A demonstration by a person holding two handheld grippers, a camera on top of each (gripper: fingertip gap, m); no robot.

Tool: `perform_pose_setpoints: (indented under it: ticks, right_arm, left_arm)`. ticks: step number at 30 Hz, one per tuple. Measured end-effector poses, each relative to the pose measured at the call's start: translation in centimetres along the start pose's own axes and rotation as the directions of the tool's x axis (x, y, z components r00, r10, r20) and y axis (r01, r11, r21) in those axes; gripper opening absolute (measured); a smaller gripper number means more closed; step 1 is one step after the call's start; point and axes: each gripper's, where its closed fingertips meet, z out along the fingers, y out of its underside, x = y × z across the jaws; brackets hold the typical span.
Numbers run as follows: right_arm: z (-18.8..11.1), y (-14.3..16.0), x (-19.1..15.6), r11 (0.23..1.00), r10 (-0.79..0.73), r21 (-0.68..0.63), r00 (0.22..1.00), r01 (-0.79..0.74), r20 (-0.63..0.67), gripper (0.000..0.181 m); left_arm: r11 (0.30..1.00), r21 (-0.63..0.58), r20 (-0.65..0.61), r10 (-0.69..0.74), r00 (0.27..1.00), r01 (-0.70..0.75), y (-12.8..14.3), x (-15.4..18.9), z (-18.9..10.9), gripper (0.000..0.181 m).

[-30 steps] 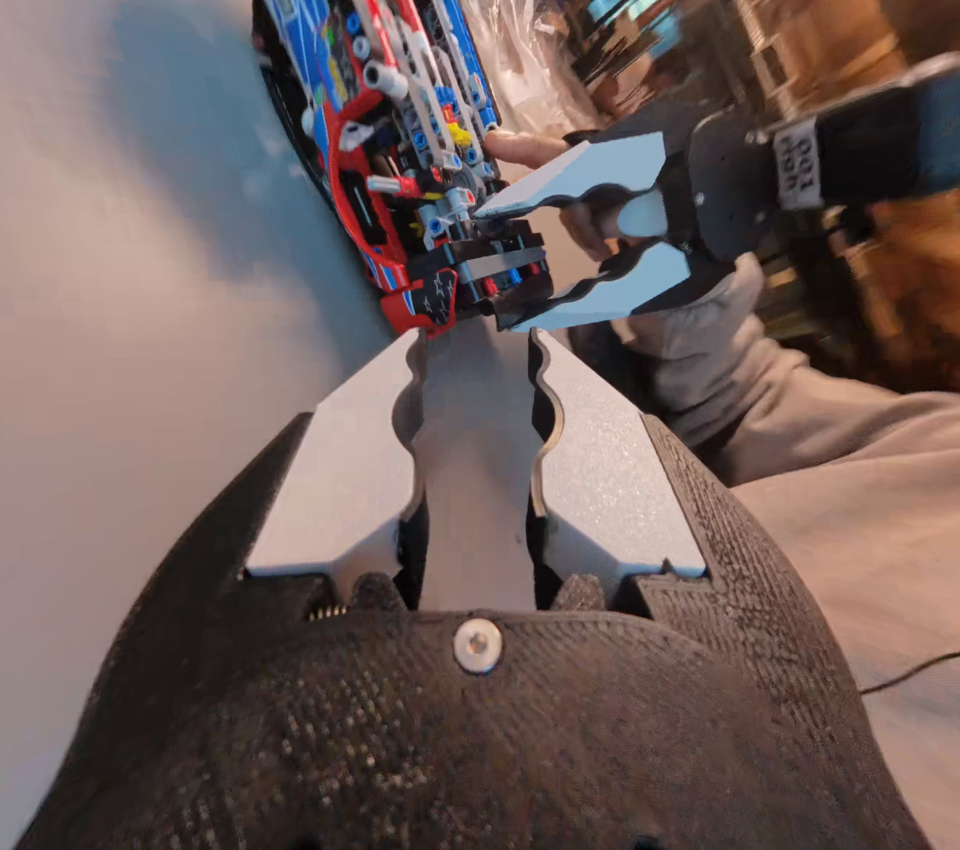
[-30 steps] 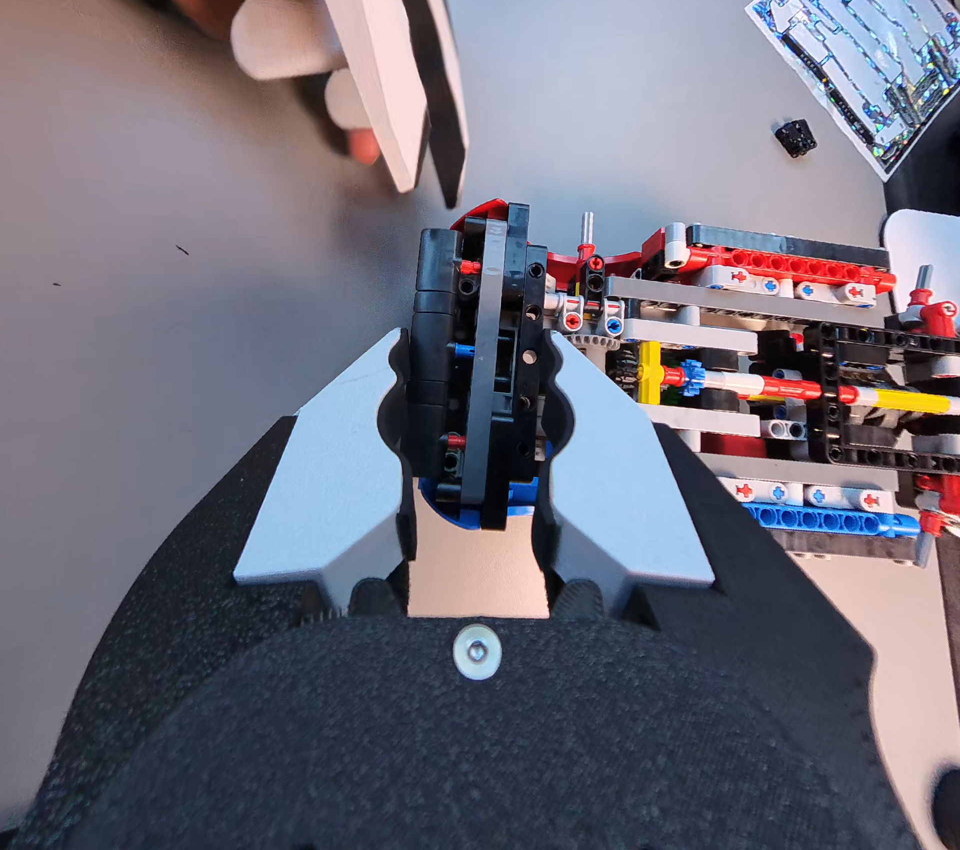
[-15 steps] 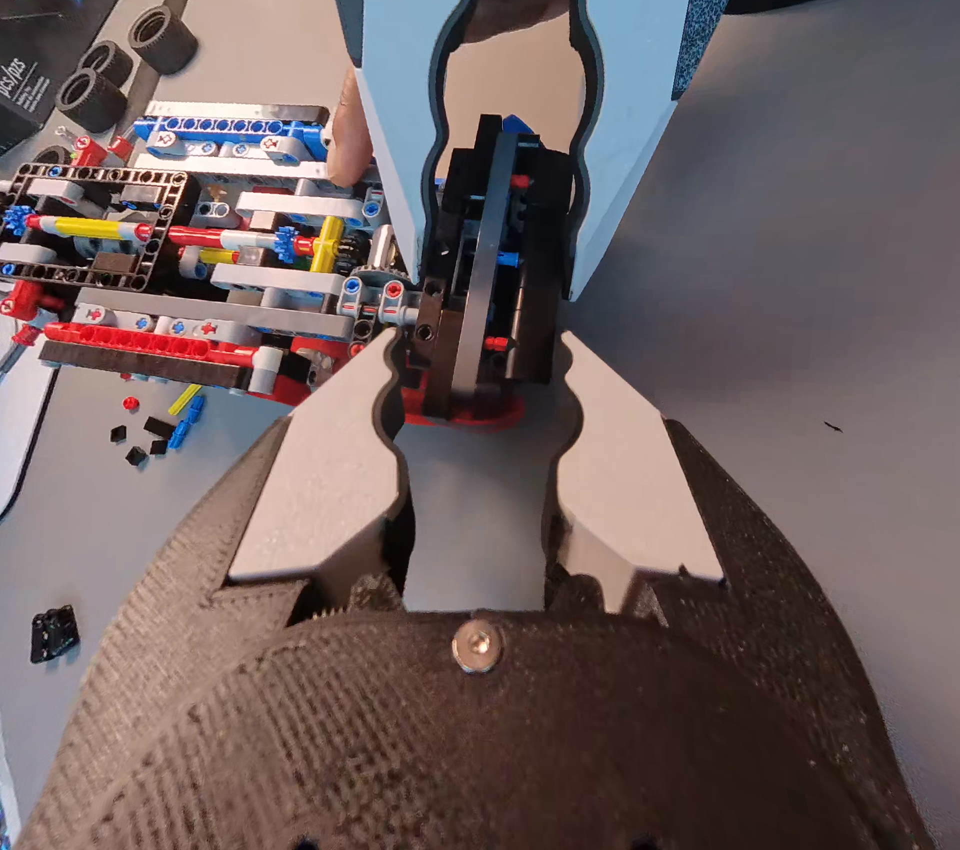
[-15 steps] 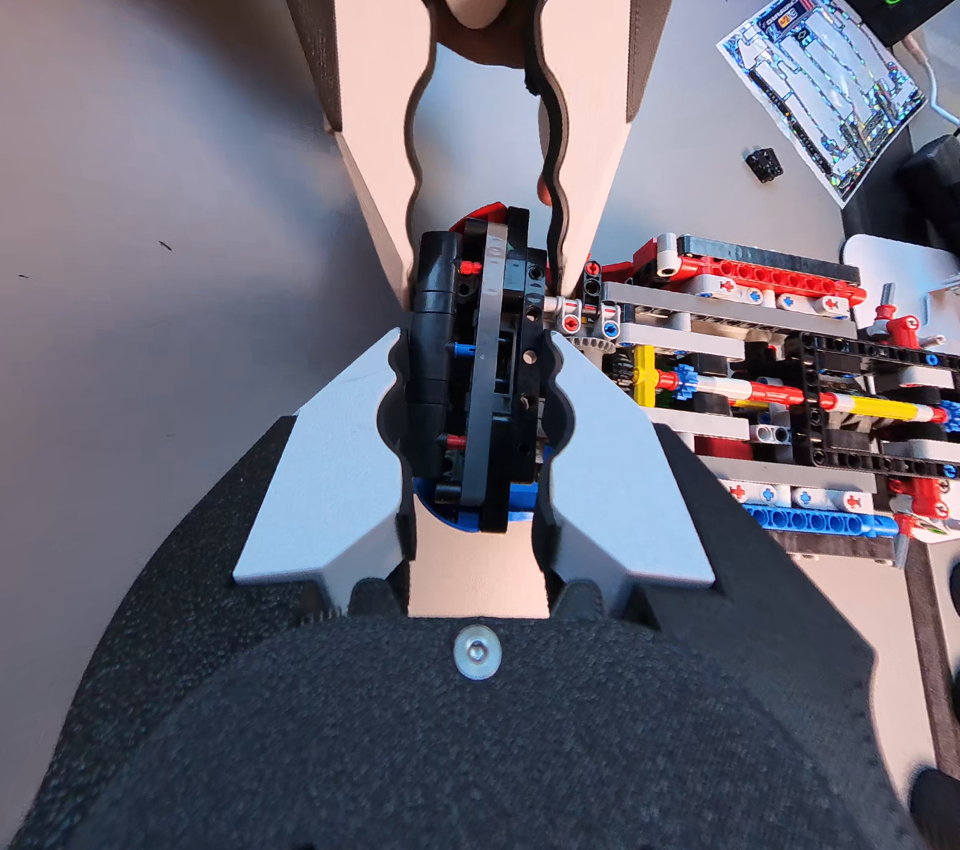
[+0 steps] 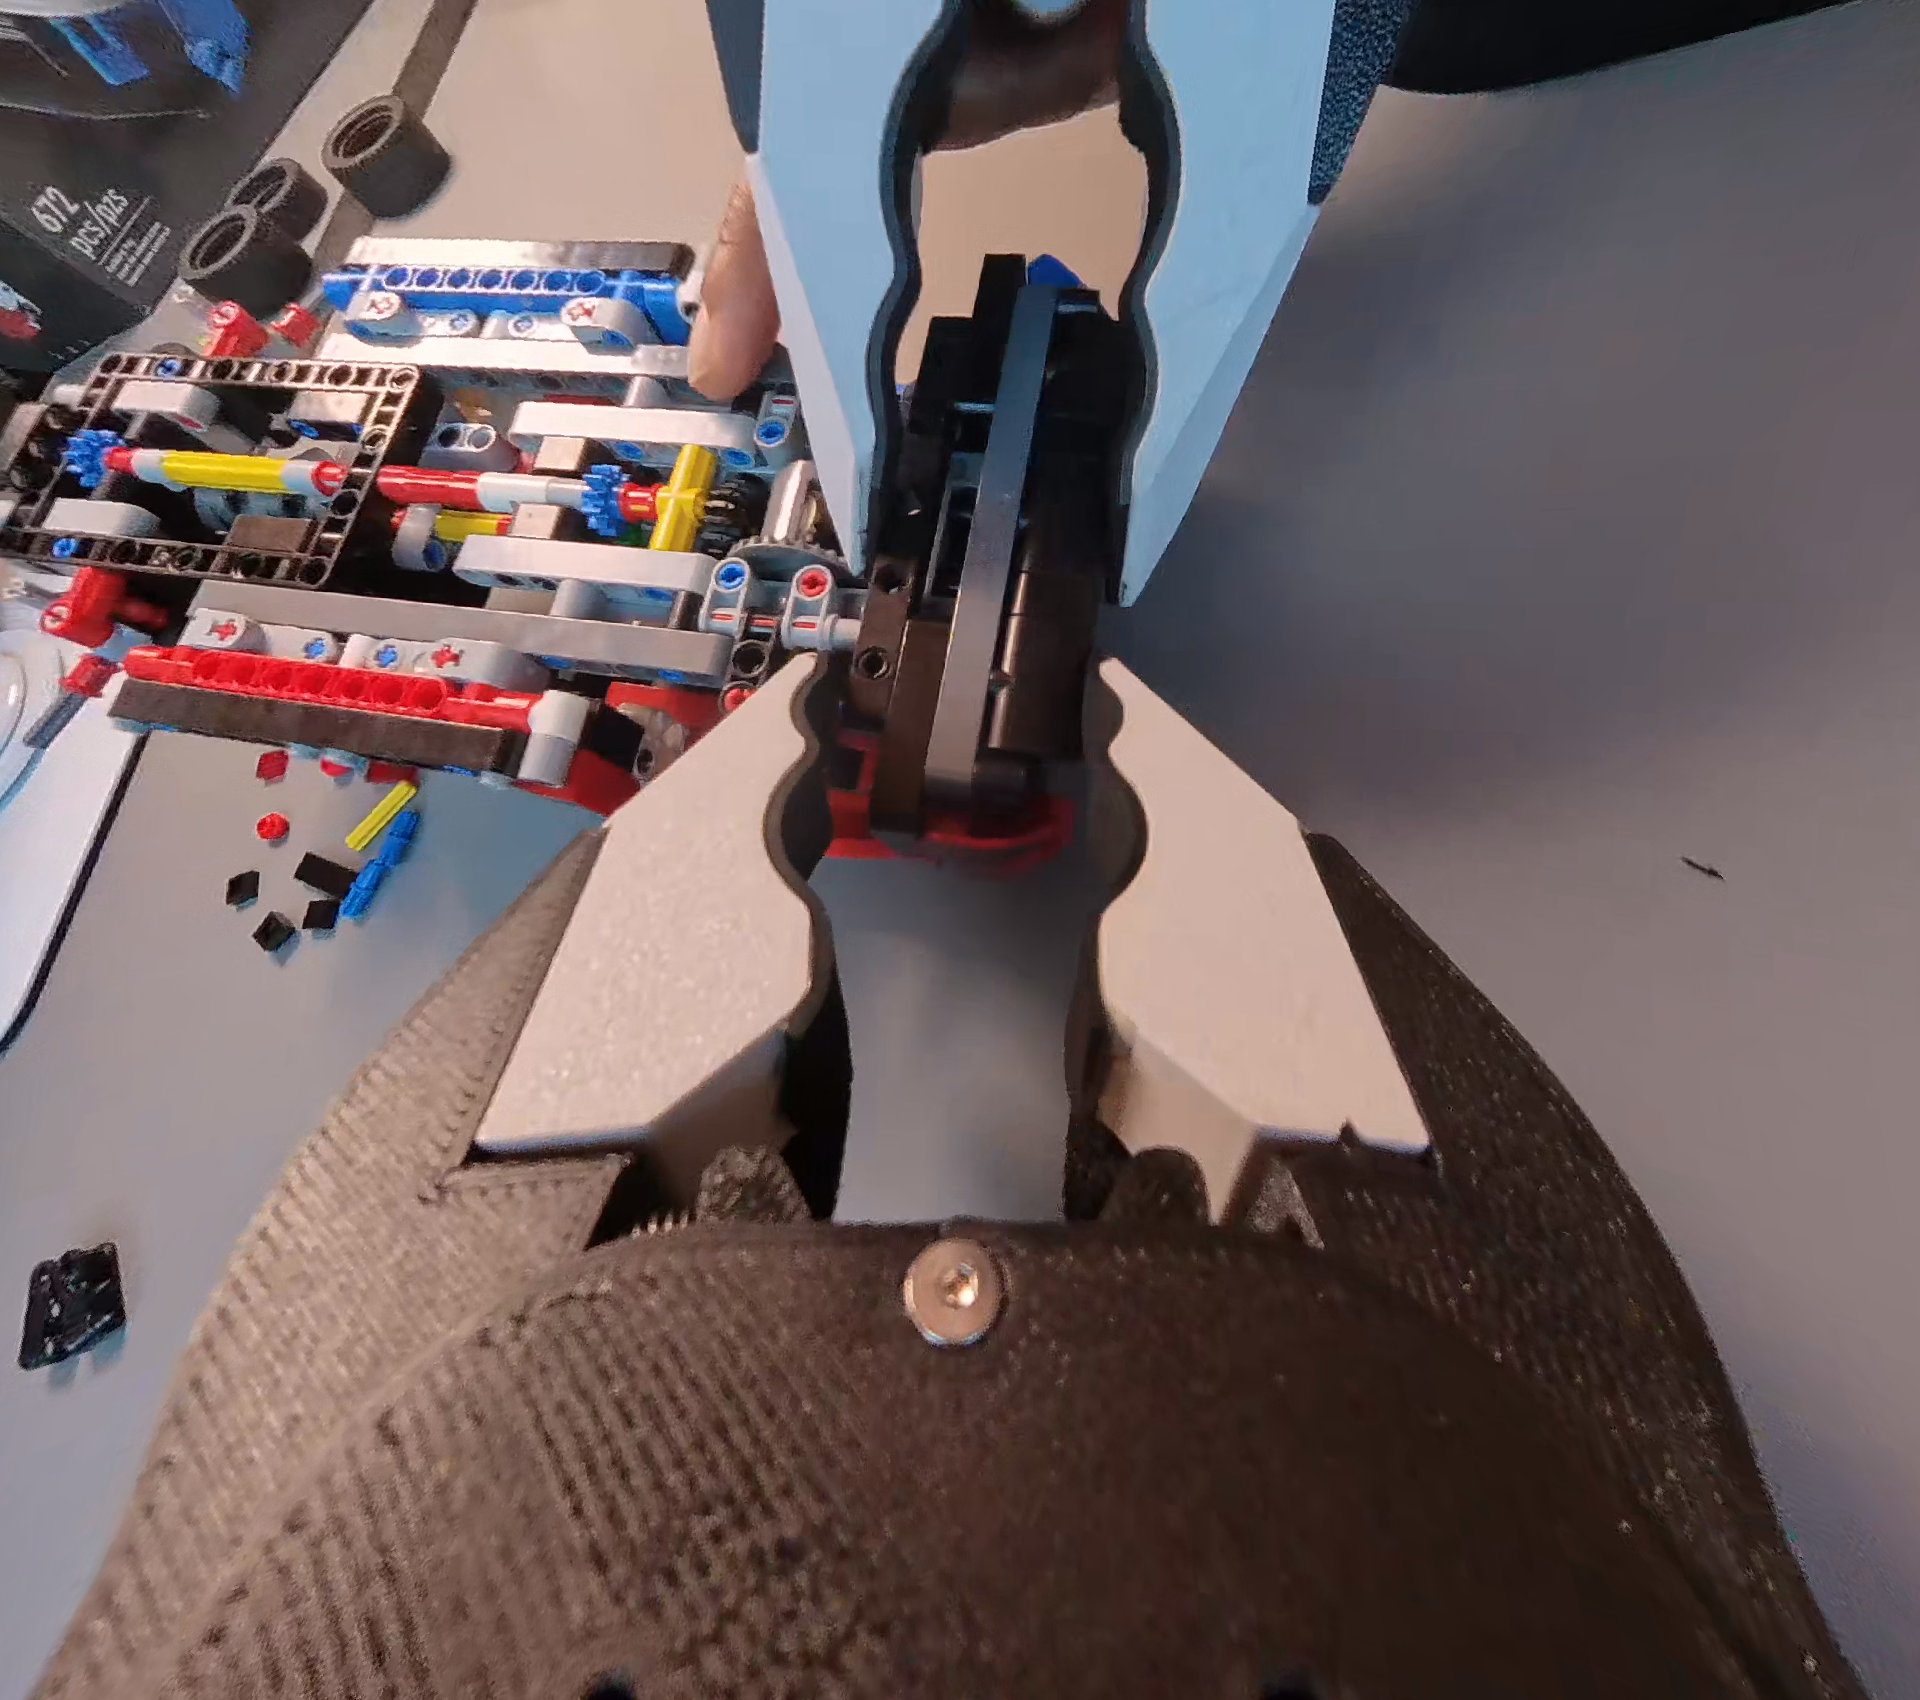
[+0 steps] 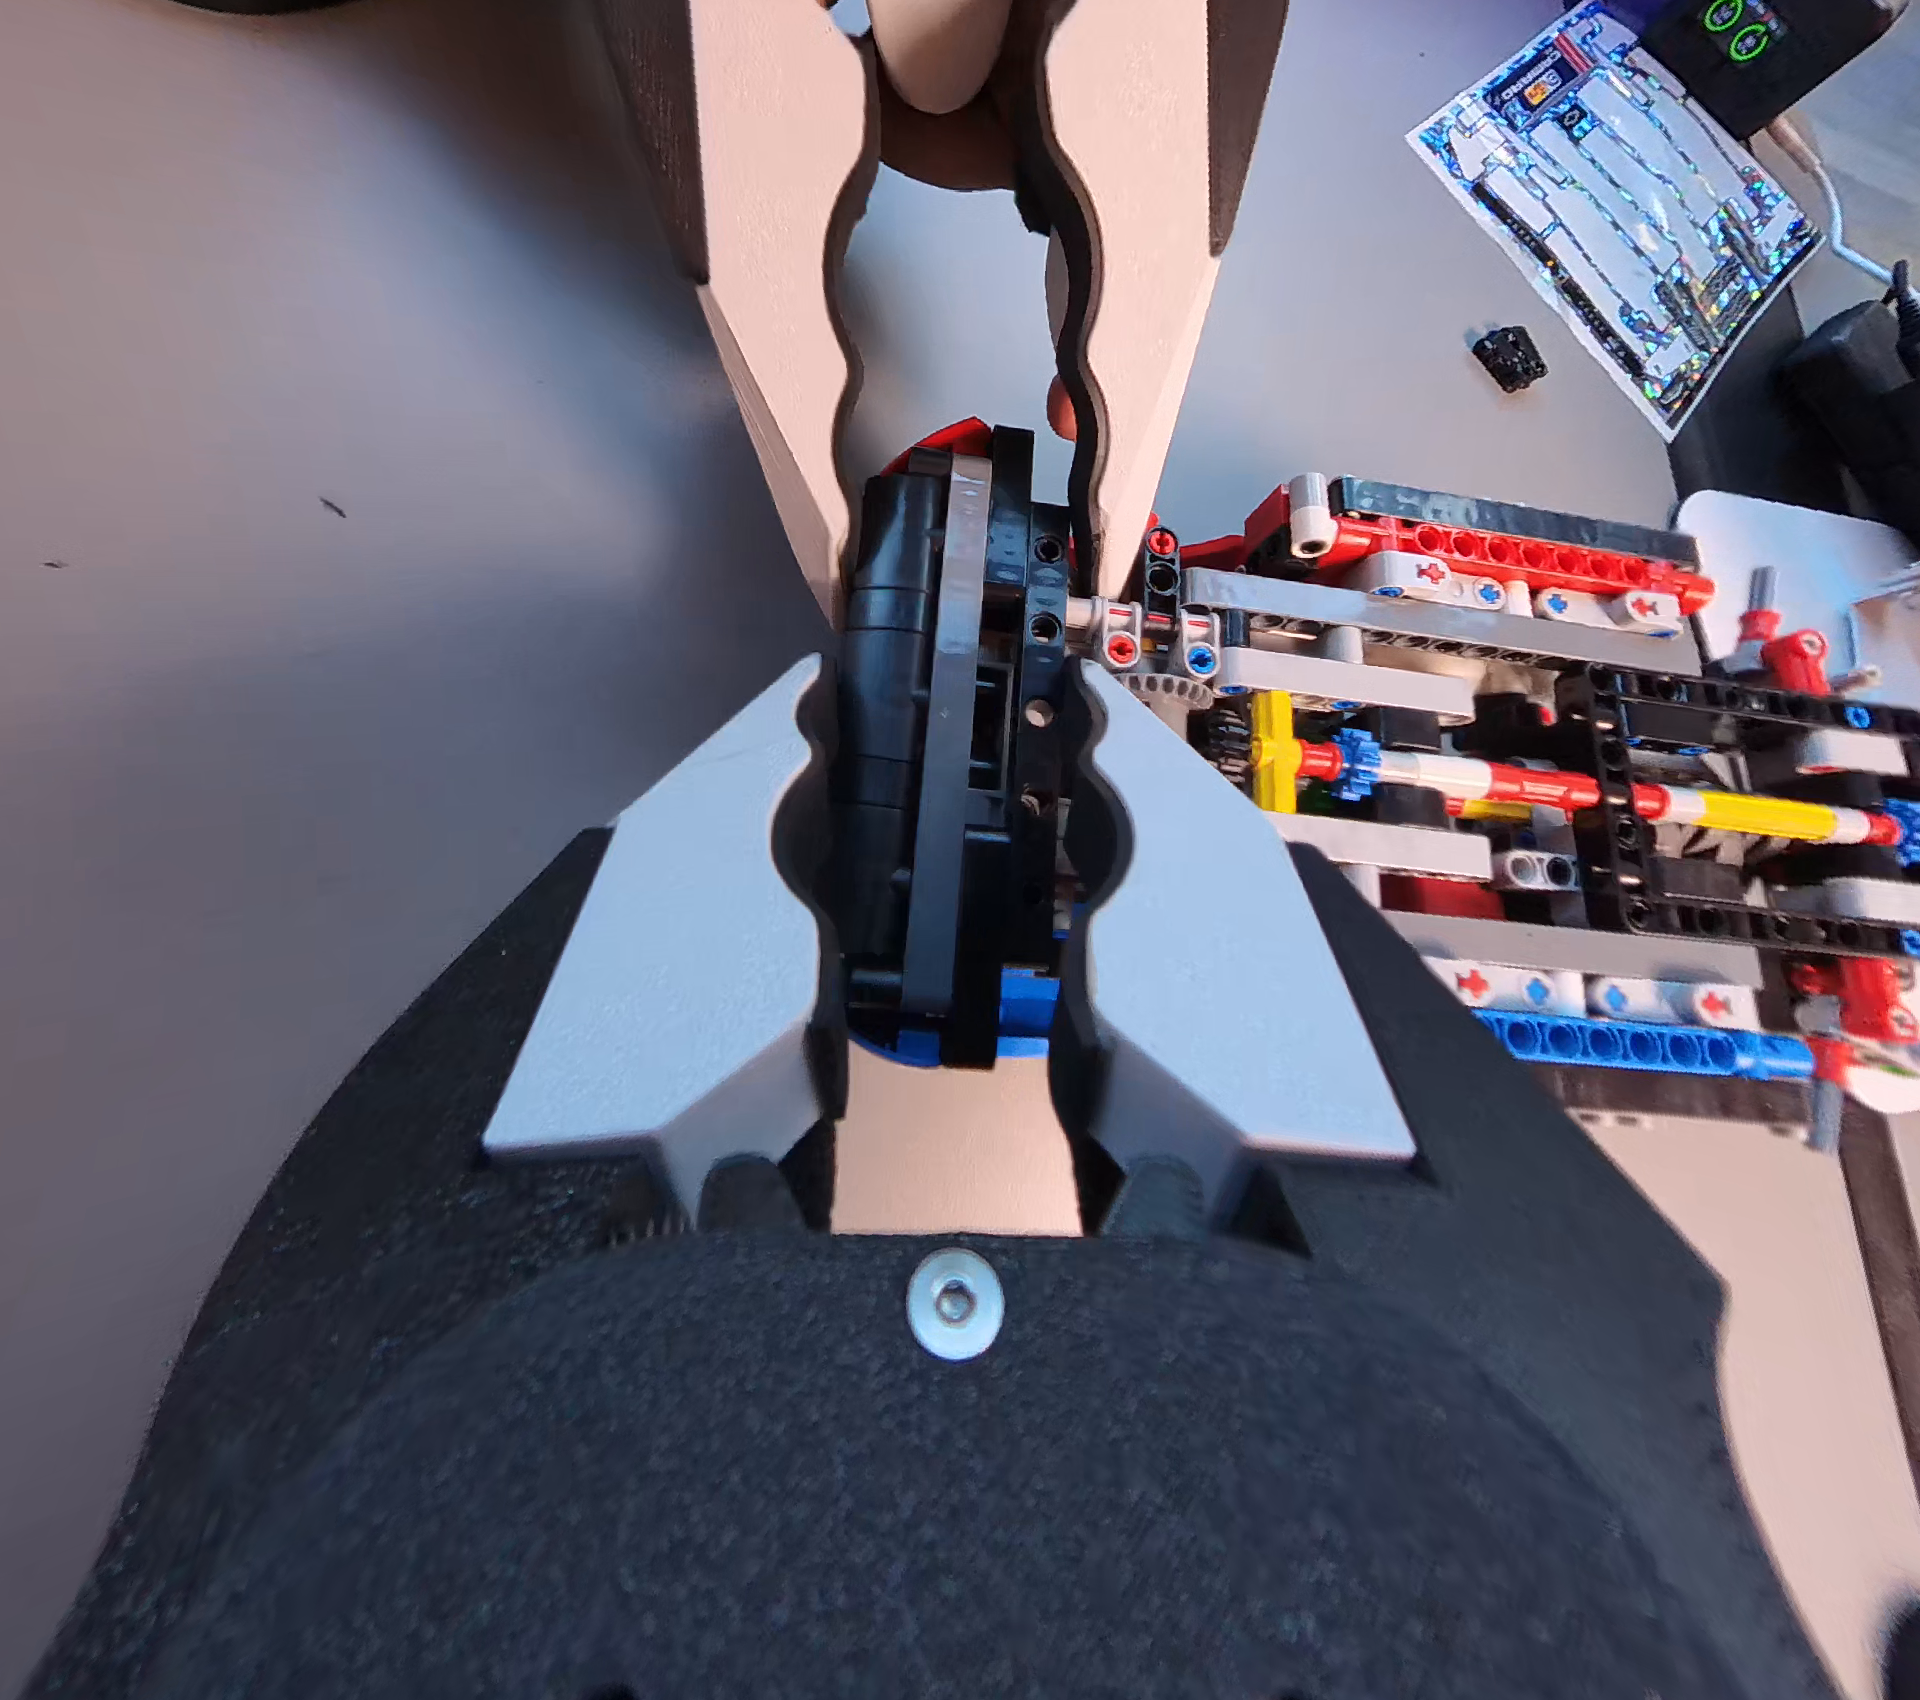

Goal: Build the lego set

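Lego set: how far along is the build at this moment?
Partly done. The long beam-and-axle chassis is assembled. In hand: the right gripper clamps the black end module at the chassis's end, with the left gripper open around it from the opposite side. Left: three black tyres, loose small pieces and the sticker sheet lie unused.

The left gripper (image 6: 966, 570) has swung round; its fingers (image 5: 727, 819) now straddle the black end assembly (image 5: 987, 570).

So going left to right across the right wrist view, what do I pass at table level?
Bare grey table → black end assembly between the right gripper fingers → long lego chassis → small black piece → shiny sticker sheet.
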Motion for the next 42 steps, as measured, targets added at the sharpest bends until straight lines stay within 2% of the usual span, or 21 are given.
perform_pose_setpoints:
  ticks: [8,11,16,25,26,30,34,36,40,42]
  right_arm:
    - [0.1,-0.1,0.1,1.000,-0.011,0.014,1.000,0.011,-0.004,0.041]
    - [-0.7,0.5,0.4,0.999,-0.002,-0.040,1.000,0.001,-0.027,0.060]
    - [-2.3,1.5,0.5,0.998,0.031,-0.052,0.997,-0.035,-0.067,0.052]
    - [-2.3,1.4,0.4,0.998,0.065,0.001,0.995,-0.065,-0.070,0.045]
    - [-2.3,1.3,0.1,0.998,0.063,0.011,0.996,-0.063,-0.055,0.038]
    - [-2.3,1.4,0.1,0.998,0.067,-0.008,0.995,-0.067,-0.076,0.038]
    - [-2.5,1.6,0.3,0.995,0.098,-0.012,0.989,-0.100,-0.112,0.054]
    - [-3.1,1.8,0.1,0.991,0.130,0.000,0.986,-0.131,-0.106,0.060]
    - [-3.7,2.5,0.0,0.985,0.175,0.020,0.975,-0.174,-0.136,0.059]
    - [-3.6,2.6,0.5,0.981,0.195,0.038,0.967,-0.191,-0.162,0.044]
  left_arm:
    - [1.000,0.023,-0.007,-0.011,1.000,0.011,0.0,-0.1,-0.1,0.046]
    - [1.000,0.021,-0.005,-0.008,1.000,0.008,0.0,-0.1,-0.1,0.046]
    - [1.000,0.024,-0.003,-0.004,1.000,0.004,0.0,-0.1,-0.1,0.046]
    - [0.999,0.035,-0.004,0.003,1.000,-0.003,0.0,-0.1,-0.1,0.046]
    - [0.999,0.037,-0.002,0.002,1.000,-0.002,0.1,-0.1,-0.1,0.045]
    - [0.999,0.032,0.003,0.005,1.000,-0.005,0.0,-0.1,-0.1,0.045]
    - [1.000,0.027,0.038,0.008,0.999,-0.009,0.0,-0.1,-0.1,0.045]
    - [0.999,0.036,0.049,-0.005,0.999,0.003,0.0,-0.2,-0.7,0.052]
    - [0.994,0.067,0.038,-0.090,0.995,0.087,0.1,-0.3,-2.1,0.059]
    - [0.993,0.055,0.030,-0.107,0.994,0.105,0.6,-0.4,-1.6,0.059]
